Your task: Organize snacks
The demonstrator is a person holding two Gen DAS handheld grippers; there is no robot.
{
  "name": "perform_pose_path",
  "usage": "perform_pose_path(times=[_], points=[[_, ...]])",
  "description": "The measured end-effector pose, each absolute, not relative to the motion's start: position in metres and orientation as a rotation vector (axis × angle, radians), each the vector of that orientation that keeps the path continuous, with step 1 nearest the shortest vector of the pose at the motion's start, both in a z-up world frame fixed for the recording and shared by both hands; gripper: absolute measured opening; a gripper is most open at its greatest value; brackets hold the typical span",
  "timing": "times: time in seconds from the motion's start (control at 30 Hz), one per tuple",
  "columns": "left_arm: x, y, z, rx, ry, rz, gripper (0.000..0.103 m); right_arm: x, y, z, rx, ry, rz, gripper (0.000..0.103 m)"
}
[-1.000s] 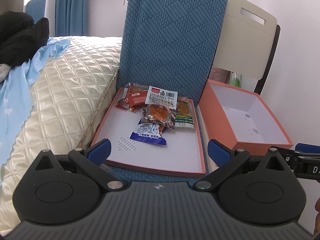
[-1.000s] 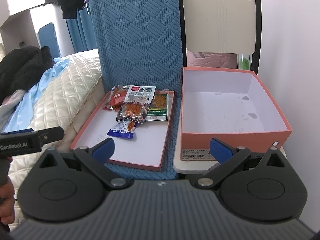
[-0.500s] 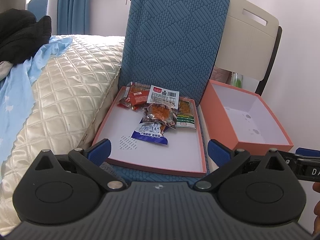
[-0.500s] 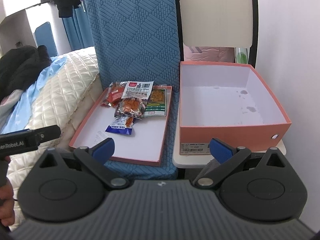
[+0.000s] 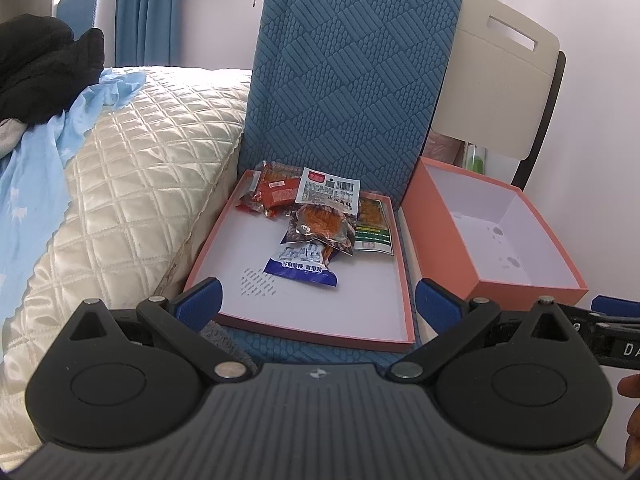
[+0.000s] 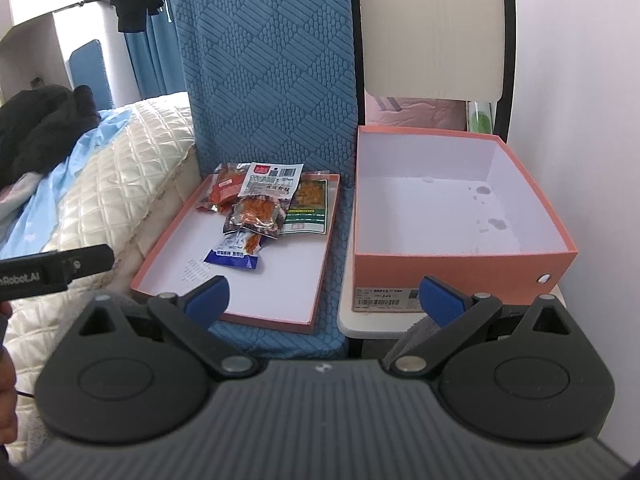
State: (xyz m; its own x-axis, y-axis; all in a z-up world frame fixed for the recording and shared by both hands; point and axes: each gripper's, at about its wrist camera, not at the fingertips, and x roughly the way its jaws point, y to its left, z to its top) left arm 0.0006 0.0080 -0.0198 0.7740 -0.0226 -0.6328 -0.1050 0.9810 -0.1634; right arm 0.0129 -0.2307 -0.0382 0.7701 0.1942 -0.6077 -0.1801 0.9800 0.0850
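Nearest, the left tool [image 5: 318,298] and the right tool [image 6: 326,294] both hang released, jaws spread wide with nothing between them, short of the chairs. Beyond them the shallow lid [image 5: 240,264] lies on the blue chair [image 5: 352,60], holding the snack packets: the blue packet [image 5: 302,266] nearest, the clear packet of orange strips [image 5: 324,228] overlapping it, the green packet [image 5: 374,228] to the right, the red packet [image 5: 276,194] farthest. The empty box [image 6: 460,264] sits on the white chair [image 6: 432,32] to the right.

Because the packets overlap, a pinch on one could drag its neighbour or slip on the glossy film.

Compared with a second ago, both views have edged slightly closer; the packets lie unchanged.
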Motion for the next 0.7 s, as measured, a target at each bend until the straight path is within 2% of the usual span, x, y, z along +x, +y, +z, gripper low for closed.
perform_pose_path(times=[0.27,0.37,0.7], points=[[0.002,0.01,-0.026,-0.191,0.696,0.051,0.103,0.014,-0.234,-0.04,0.064,0.671,0.233,0.103],[0.004,0.01,-0.029,-0.19,0.704,0.048,0.103,0.014,-0.233,-0.04,0.063,0.67,0.237,0.098],[0.012,0.013,-0.041,-0.181,0.73,0.051,0.103,0.02,-0.231,-0.044,0.087,0.671,0.276,0.097]])
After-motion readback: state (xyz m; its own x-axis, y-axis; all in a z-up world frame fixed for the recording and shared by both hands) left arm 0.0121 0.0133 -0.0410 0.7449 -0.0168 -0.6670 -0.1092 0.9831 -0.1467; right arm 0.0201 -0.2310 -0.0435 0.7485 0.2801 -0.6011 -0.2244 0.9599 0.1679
